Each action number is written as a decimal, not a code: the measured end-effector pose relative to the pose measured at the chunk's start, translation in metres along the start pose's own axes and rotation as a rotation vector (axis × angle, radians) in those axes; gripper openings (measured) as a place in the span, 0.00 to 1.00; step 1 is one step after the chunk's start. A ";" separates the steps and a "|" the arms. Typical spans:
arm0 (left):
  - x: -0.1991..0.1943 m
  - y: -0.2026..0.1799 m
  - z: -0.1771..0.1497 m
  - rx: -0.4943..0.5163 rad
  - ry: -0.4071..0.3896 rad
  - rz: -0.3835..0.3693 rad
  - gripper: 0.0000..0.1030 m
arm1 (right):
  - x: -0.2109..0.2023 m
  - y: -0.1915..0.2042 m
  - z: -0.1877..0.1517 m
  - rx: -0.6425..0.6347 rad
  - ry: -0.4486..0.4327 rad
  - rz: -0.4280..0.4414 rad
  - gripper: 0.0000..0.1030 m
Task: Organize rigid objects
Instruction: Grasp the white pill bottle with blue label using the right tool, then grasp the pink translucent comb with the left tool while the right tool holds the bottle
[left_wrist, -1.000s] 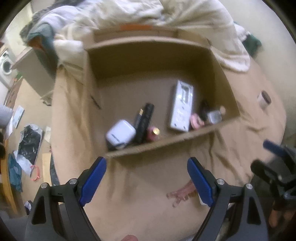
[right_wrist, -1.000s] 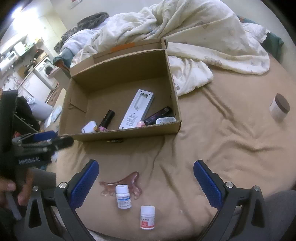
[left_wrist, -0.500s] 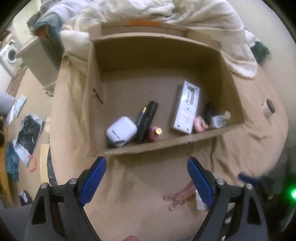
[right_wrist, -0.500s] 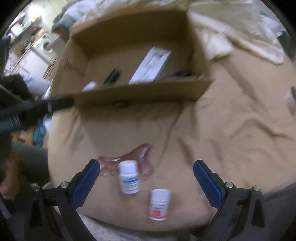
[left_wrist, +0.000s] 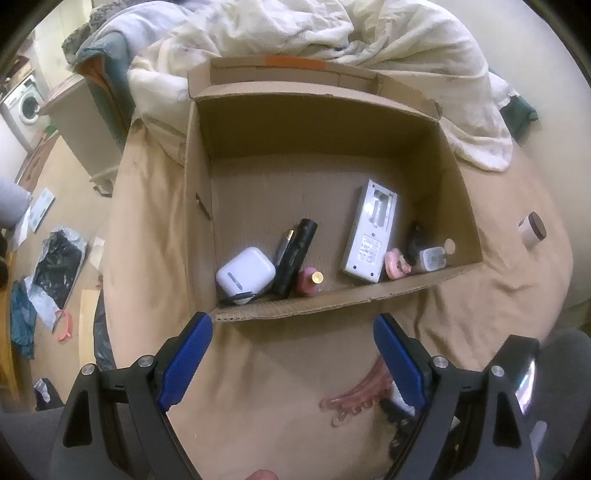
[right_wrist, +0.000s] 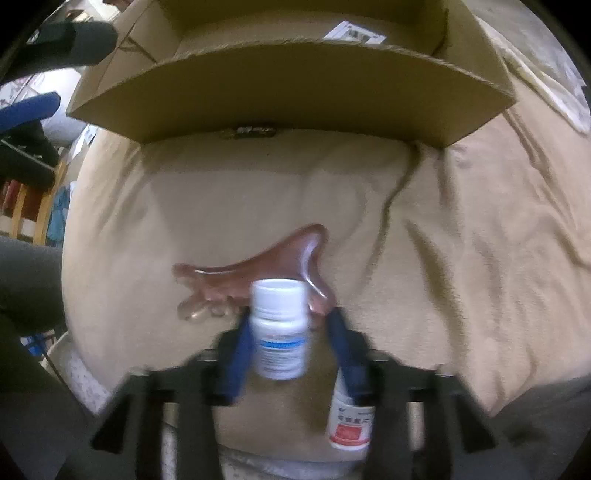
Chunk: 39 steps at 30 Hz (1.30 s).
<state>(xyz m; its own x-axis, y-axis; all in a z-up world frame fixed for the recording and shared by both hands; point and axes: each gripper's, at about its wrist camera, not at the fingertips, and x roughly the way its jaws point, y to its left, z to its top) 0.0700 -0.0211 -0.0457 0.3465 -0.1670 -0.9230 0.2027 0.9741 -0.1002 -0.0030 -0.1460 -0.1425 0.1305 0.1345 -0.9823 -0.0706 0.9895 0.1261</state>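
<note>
Right wrist view shows the right gripper (right_wrist: 286, 332) narrow around 1 white bottle (right_wrist: 279, 328), the left gripper (left_wrist: 291, 354) wide and empty, several items already in the cardboard box (left_wrist: 328, 310), 2 bottles outside.

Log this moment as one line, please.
right tongs: closing around blue-label pill bottle | left tongs: open, empty | cardboard box: ahead

Bed (left_wrist: 155, 258): cardboard box (left_wrist: 192, 221), maybe comb (right_wrist: 258, 269)

I can't make out any legible text from here. The white pill bottle with the blue-banded label (right_wrist: 279, 328) is blurred, and the white pill bottle with the red-banded label (right_wrist: 351, 424) carries dark characters too smeared to read. The grey-white rectangular remote control (left_wrist: 370, 230) in the box bears print too small to read.
</note>
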 end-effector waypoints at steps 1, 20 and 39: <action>0.000 0.001 0.000 -0.003 -0.001 -0.001 0.85 | -0.002 -0.001 0.001 0.007 -0.009 0.009 0.28; -0.001 0.011 0.004 -0.031 -0.025 0.037 0.85 | -0.140 -0.051 0.041 -0.020 -0.411 0.150 0.27; 0.021 -0.012 -0.010 0.102 0.005 0.111 0.85 | -0.168 -0.080 0.046 -0.031 -0.668 0.234 0.27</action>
<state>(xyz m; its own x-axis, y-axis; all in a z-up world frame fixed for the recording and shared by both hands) 0.0662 -0.0346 -0.0679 0.3678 -0.0578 -0.9281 0.2554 0.9660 0.0411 0.0258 -0.2454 0.0184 0.6869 0.3568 -0.6331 -0.1974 0.9300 0.3099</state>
